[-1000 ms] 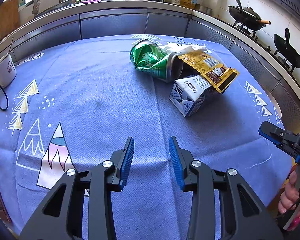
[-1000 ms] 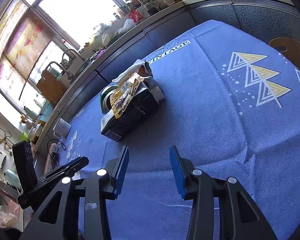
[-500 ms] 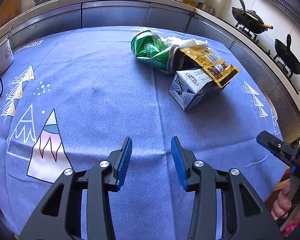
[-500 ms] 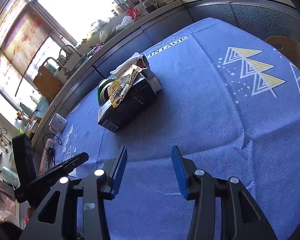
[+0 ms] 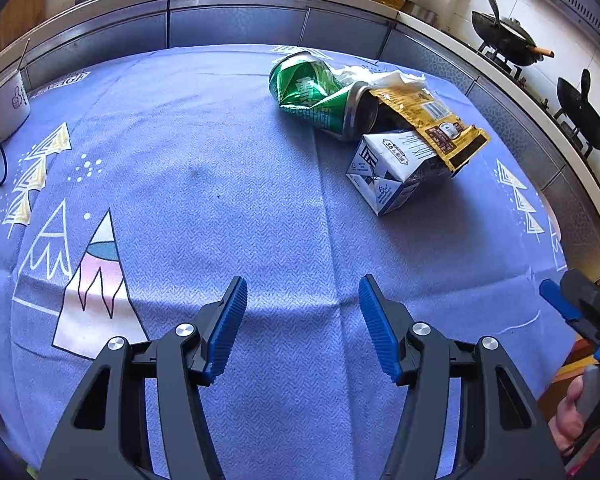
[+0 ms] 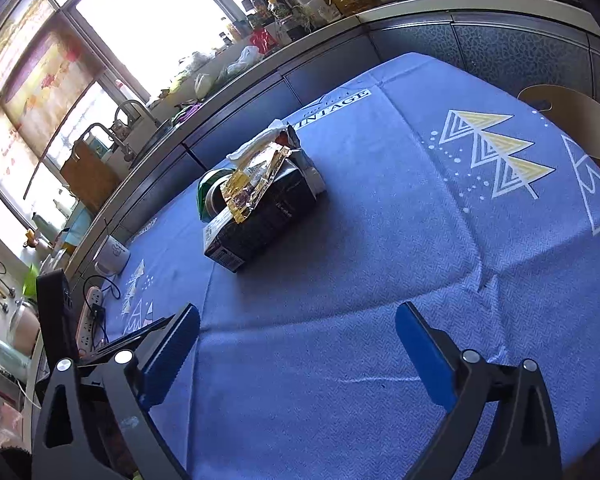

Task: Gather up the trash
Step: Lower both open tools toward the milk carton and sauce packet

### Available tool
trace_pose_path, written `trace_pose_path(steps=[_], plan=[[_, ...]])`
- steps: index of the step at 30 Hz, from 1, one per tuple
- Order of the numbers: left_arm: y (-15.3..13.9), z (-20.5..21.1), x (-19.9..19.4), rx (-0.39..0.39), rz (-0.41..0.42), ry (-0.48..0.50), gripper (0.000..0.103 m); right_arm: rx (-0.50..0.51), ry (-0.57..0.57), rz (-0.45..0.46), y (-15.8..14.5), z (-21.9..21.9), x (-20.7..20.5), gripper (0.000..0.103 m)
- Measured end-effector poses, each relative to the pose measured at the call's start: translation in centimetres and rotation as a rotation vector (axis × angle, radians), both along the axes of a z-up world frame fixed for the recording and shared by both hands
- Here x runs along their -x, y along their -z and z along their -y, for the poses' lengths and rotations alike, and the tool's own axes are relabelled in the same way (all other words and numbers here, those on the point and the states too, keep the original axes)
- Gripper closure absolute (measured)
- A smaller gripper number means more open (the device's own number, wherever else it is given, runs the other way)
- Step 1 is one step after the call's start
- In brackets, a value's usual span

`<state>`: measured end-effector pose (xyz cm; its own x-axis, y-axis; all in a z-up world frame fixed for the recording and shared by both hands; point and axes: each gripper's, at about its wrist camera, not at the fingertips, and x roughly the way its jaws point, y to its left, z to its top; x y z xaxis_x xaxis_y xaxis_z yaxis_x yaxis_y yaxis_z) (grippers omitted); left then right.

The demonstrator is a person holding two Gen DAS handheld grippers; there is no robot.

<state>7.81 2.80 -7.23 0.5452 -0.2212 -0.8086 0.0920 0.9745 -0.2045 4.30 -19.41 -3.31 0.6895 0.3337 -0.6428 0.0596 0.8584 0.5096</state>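
My left claw [image 5: 300, 320] opening, nothing between jaws, hovering over near bench [image 5: 180, 208]. My right claw [image 6: 296, 356] opening wide, also empty, readying for bulky grab. Trash heaped together mid-bench, far right: crushed green can [image 5: 320, 100], milk carton [image 5: 392, 172], gold wrapper [image 5: 432, 124] draped over both, tissue [image 5: 380, 78] behind.

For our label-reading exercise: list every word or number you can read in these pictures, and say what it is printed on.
"VINTAGE": white label on the blue patterned tablecloth.
Crushed green drink can: white characters, too distorted to read.
Gold foil snack packet: print too small.
White and blue milk carton: print too small to read.
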Motion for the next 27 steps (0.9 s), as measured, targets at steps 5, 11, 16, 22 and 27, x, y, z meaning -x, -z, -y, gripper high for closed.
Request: trace_pose_path(steps=[5, 11, 16, 22, 27], plan=[[-0.3, -0.5, 0.1, 0.013, 0.023, -0.004, 0.016, -0.004, 0.015, -0.029, 0.5, 0.0, -0.3, 0.003], [-1.1, -1.4, 0.3, 0.022, 0.053, -0.040, 0.006, -0.029, -0.004, -0.068, 1.3, -0.1, -0.7, 0.004], [-0.8, -1.6, 0.0, 0.020, 0.027, -0.051, 0.006, -0.042, -0.007, -0.081, 1.6, -0.2, -0.7, 0.003], [-1.3, -1.2, 0.6, 0.007, 0.069, -0.043, 0.006, -0.026, -0.013, -0.055, 1.2, -0.3, -0.5, 0.004], [-2.2, 0.0, 1.1, -0.055, 0.139, 0.002, 0.006, -0.036, -0.023, -0.050, 1.2, -0.2, -0.5, 0.004]])
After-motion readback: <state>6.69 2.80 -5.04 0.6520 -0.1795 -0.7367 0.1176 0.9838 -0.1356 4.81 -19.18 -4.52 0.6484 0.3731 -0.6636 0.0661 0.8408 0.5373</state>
